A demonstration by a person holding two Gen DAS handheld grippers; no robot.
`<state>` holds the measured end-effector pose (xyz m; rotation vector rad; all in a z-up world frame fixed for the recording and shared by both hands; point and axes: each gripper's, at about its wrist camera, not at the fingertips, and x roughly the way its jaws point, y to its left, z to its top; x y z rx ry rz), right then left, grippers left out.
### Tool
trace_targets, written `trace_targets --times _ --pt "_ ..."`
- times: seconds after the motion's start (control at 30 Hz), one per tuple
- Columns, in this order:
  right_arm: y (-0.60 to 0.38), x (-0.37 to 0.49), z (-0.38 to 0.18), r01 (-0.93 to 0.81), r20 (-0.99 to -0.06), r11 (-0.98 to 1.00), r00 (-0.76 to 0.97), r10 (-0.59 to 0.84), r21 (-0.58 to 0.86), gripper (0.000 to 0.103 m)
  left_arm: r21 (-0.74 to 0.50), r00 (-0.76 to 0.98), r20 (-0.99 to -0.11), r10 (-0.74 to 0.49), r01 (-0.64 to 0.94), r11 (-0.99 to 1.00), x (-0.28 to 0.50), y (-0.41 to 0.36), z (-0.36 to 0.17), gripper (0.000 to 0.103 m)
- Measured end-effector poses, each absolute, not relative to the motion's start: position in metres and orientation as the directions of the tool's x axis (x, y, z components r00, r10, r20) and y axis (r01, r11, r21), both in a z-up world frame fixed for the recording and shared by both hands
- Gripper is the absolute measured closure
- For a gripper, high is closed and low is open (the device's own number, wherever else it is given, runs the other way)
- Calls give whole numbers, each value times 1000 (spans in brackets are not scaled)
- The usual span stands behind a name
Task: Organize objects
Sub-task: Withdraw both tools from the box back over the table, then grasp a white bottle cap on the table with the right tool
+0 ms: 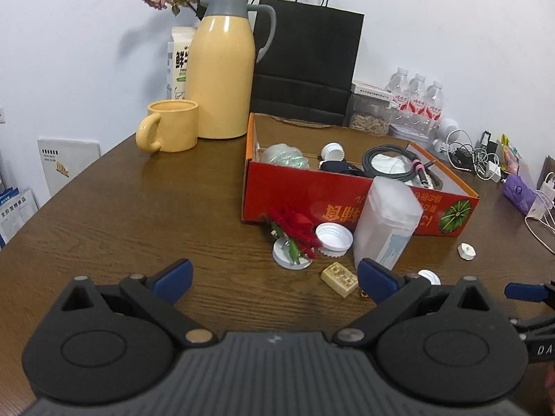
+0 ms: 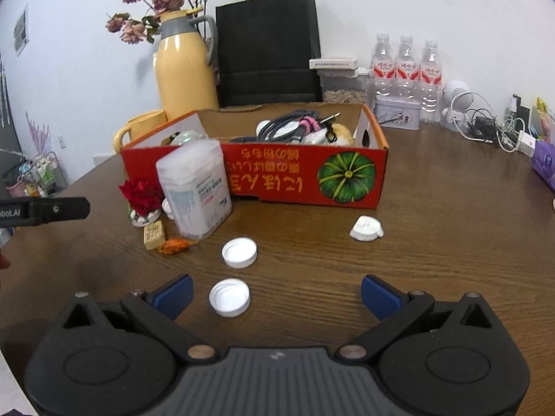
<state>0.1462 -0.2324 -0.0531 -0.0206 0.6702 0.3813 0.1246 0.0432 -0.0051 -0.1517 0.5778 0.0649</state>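
With both tools hovering low over the desk [image 2: 433, 208], nothing gripped yet:
left gripper [image 1: 274, 279]: fingers spread wide, empty.
red flower [image 2: 141, 192]: soft, light, crushable; pinch low by the base, gently.
tan block [image 2: 154, 235]: small, stiff; take across short sides.
plastic container [image 2: 196, 189]: upright, touching the box front; likely light, smooth walls may slip; grip across narrow faces.
white caps [image 2: 229, 297]: two, loose, light, rigid; nearest lies between right fingers; pinch at rim.
right gripper [image 2: 276, 294]: fingers wide apart, empty.
red box [image 2: 305, 176]: open top, part filled with cables; room remains near middle.
clearance: bare desk ahead right; cable clutter at far right edge.
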Motion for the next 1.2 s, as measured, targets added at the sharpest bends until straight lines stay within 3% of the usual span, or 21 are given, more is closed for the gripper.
trace_targets --times 0.07,0.2,0.37,0.43,0.47,0.93,1.07,1.2 --pt "-229 146 -57 -364 -619 926 705 346 103 3 -135 834 -551 15 -107 985 124 45 -8 0" --pt "-217 145 -63 -401 -642 912 676 361 91 18 -142 830 -558 6 -102 985 125 45 -12 0" --pt "-203 145 -66 -426 -642 903 678 358 55 51 -144 824 -566 -3 -94 985 126 43 -15 0" --pt "-201 143 -66 -433 -635 900 684 359 42 72 -145 822 -569 -4 -96 985 126 42 -17 0" --pt "-200 143 -66 -439 -632 897 684 364 42 76 -146 821 -571 -5 -95 985 126 42 -17 0" --pt "-213 154 -53 -408 -581 912 736 349 31 76 -105 809 -587 -25 -45 994 152 14 -34 0" --pt "-219 164 -54 -388 -585 921 742 329 27 76 -105 799 -601 -26 -47 993 166 11 -38 22" --pt "-220 168 -59 -382 -588 924 741 325 29 76 -111 789 -613 -49 -24 994 174 5 -41 31"
